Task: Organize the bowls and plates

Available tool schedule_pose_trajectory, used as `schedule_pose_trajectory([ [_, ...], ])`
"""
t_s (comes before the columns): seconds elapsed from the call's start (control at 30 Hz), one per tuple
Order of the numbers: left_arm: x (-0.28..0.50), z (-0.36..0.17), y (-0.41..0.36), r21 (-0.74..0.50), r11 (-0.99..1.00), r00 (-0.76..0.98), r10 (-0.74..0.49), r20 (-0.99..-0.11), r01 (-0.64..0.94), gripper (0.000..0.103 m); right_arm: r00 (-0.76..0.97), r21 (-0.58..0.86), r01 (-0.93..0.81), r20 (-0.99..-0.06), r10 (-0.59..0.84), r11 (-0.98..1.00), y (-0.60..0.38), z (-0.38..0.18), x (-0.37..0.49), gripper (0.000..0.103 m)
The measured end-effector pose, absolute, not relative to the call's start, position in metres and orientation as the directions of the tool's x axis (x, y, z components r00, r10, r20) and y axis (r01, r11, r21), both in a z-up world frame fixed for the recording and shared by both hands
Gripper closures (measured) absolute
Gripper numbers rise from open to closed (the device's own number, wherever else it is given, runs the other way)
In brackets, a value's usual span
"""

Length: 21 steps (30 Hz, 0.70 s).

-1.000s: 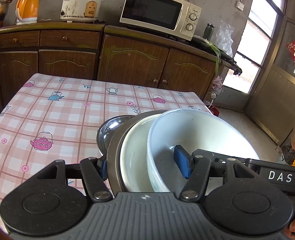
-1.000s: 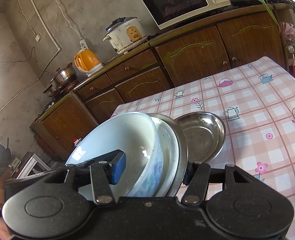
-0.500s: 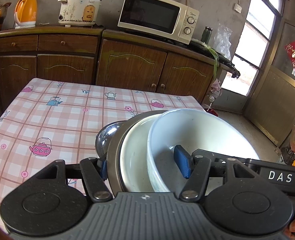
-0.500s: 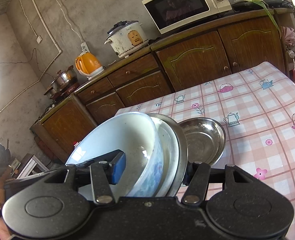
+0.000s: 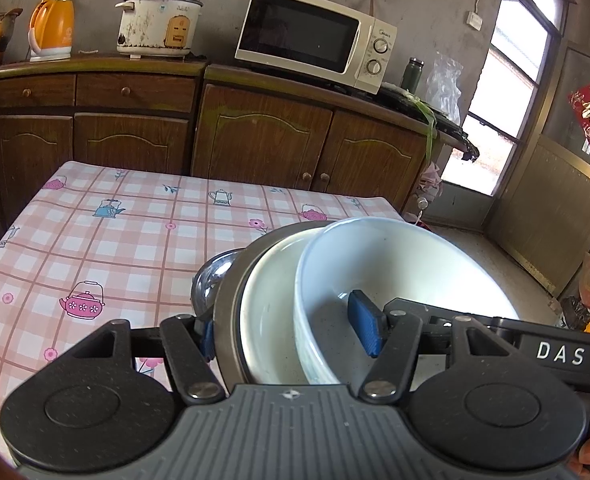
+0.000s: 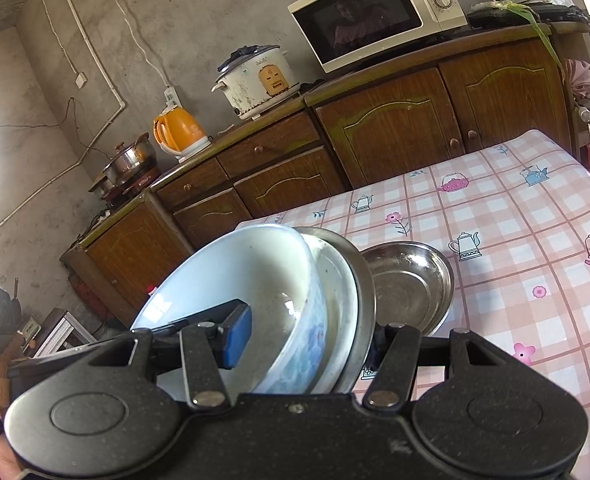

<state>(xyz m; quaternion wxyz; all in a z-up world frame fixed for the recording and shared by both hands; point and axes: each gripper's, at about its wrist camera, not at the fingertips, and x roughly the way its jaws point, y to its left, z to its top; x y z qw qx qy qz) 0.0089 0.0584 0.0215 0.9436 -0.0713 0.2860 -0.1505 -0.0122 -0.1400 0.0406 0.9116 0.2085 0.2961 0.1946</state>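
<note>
A home kitchen: a microwave (image 5: 315, 36) on wooden cabinets (image 5: 263, 140), with a rice cooker (image 5: 157, 26) and an orange kettle (image 5: 53, 28) left of the microwave.

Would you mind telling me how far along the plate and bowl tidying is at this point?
Done: white bowl, white plate and steel plate are nested together. In hand: both the left tool and right tool clamp that tilted stack by the table. Left: the separate steel dish behind it, then setting everything down.
</note>
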Motion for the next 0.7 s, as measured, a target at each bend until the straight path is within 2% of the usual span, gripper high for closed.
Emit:
schedule_pose_trajectory([
  [0.7,0.0124,0.0265,0.0583,-0.218,0.945,0.800,-0.324,-0.504,0.245,0.040,0.756,0.494,-0.239,-0.446,0.479,0.836,-0.1387,0.0477,-0.0068,0.036],
])
